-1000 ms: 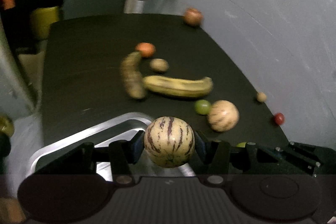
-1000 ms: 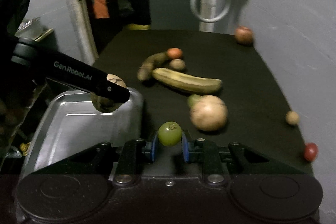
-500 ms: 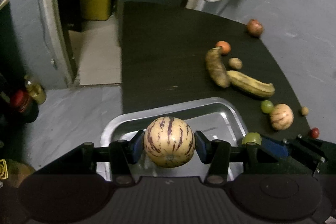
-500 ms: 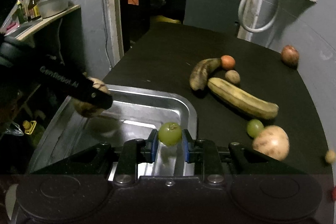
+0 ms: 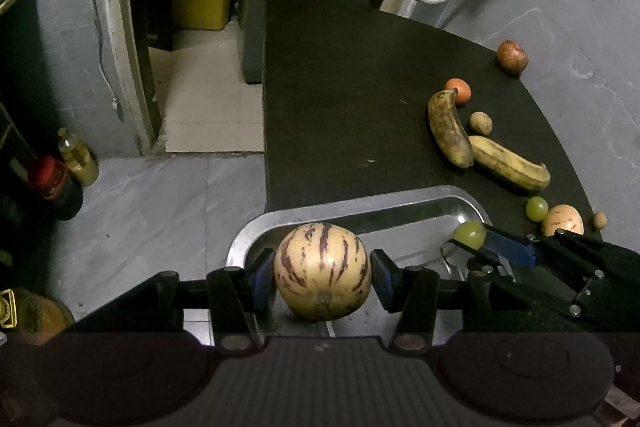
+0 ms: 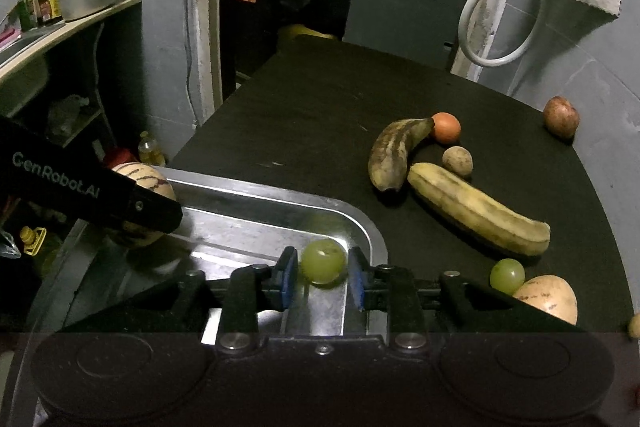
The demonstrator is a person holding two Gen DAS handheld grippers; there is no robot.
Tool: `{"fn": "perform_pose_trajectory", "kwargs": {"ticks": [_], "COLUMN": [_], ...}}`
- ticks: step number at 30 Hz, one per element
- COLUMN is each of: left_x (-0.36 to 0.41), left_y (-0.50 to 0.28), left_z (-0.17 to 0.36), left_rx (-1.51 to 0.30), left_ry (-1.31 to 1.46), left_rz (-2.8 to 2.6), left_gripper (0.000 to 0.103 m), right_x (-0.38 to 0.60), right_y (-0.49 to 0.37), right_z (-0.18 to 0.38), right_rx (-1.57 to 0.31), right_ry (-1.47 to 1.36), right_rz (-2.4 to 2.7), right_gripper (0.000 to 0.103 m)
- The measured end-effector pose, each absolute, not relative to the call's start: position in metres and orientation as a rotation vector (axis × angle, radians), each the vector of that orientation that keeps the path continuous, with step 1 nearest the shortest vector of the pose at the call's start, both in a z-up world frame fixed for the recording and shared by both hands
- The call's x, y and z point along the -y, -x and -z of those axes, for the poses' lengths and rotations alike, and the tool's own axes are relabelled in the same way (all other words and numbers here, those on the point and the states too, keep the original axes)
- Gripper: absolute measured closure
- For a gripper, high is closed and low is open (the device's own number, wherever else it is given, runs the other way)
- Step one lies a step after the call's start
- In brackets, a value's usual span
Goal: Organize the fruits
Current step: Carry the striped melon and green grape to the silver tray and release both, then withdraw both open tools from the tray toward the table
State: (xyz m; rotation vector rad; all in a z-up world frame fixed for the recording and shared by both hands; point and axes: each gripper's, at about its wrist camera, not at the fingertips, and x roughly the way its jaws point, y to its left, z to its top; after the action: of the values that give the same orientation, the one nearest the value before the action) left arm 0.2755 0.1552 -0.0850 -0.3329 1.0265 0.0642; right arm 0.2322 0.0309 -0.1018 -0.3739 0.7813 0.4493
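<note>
Left wrist view shows the striped melon [image 5: 322, 270] clenched between the left tongs [image 5: 322, 273], above the metal tray [image 5: 360, 205]. Right tongs [image 6: 323, 273] appear just released around a green grape [image 6: 323, 260] over the tray corner. The grape could roll or bounce out onto the bench [image 6: 320, 107]; the melon may dent if dropped from height.
</note>
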Motion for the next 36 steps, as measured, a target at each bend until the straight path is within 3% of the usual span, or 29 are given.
{"fn": "perform_pose_trajectory", "kwargs": {"ticks": [4,15,19,20,23,36], "left_x": [-0.157,-0.154,-0.150,-0.148,-0.145,-0.123], "left_y": [-0.276,-0.252,-0.235,-0.230,-0.218,-0.176], "left_z": [0.084,0.059,0.054,0.054,0.055,0.049], "left_rx": [-1.030,-0.964,-0.961,-0.963,-0.995,-1.071], "left_ry": [0.350,0.339,0.317,0.315,0.308,0.206], "left_rz": [-0.063,-0.035,-0.022,-0.016,-0.012,0.097], "left_gripper": [0.046,0.019,0.005,0.001,0.001,0.001], "right_x": [-0.026,0.018,0.034,0.037,0.043,0.068], "right_y": [-0.226,-0.180,-0.164,-0.159,-0.148,-0.115], "right_z": [0.095,0.062,0.053,0.051,0.048,0.053], "right_rx": [-0.766,-0.737,-0.754,-0.754,-0.769,-0.947], "right_ry": [0.359,0.272,0.210,0.199,0.188,0.159], "right_rz": [-0.434,-0.360,-0.350,-0.345,-0.355,-0.483], "right_gripper": [0.059,0.025,0.007,0.006,0.001,0.001]}}
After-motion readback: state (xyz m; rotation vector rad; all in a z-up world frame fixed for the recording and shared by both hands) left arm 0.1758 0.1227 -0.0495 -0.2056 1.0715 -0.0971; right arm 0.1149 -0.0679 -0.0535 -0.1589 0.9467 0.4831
